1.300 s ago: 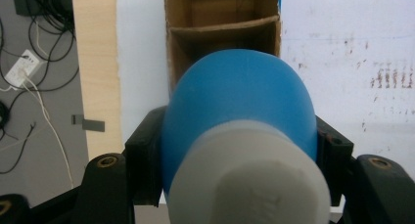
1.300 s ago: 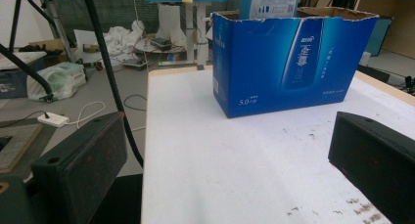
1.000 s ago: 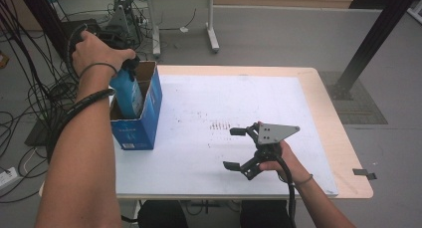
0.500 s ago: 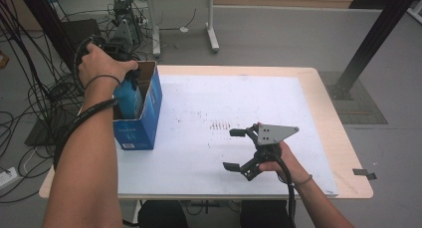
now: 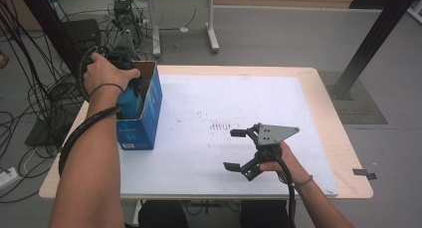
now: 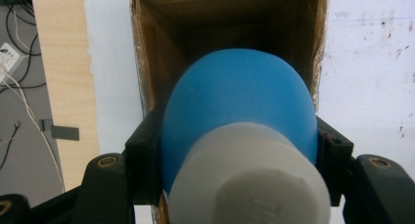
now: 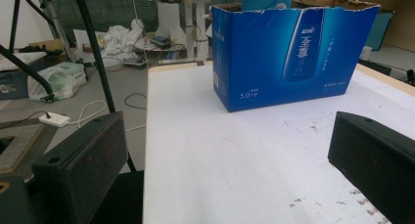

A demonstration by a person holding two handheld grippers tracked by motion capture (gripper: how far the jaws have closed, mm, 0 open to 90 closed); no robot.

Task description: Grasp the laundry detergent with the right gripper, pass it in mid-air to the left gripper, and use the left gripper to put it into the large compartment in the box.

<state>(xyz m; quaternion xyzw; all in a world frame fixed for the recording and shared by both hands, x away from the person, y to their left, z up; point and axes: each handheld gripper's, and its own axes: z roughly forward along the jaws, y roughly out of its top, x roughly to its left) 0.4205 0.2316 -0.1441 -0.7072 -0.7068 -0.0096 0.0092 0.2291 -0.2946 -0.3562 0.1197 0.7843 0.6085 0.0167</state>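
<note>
Bottle over box
Left gripper (image 6: 235, 150) clamped on blue bottle (image 6: 240, 111), box (image 6: 151, 62) just ahead; right gripper (image 5: 246, 151) apart, idle

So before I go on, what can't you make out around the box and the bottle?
- Box floor: in the left gripper view the blue bottle blocks it; dark beyond.
- Bottle's lower end: high view, hidden by the hand and box wall.
- Box print: too small to read in the right gripper view.
</note>
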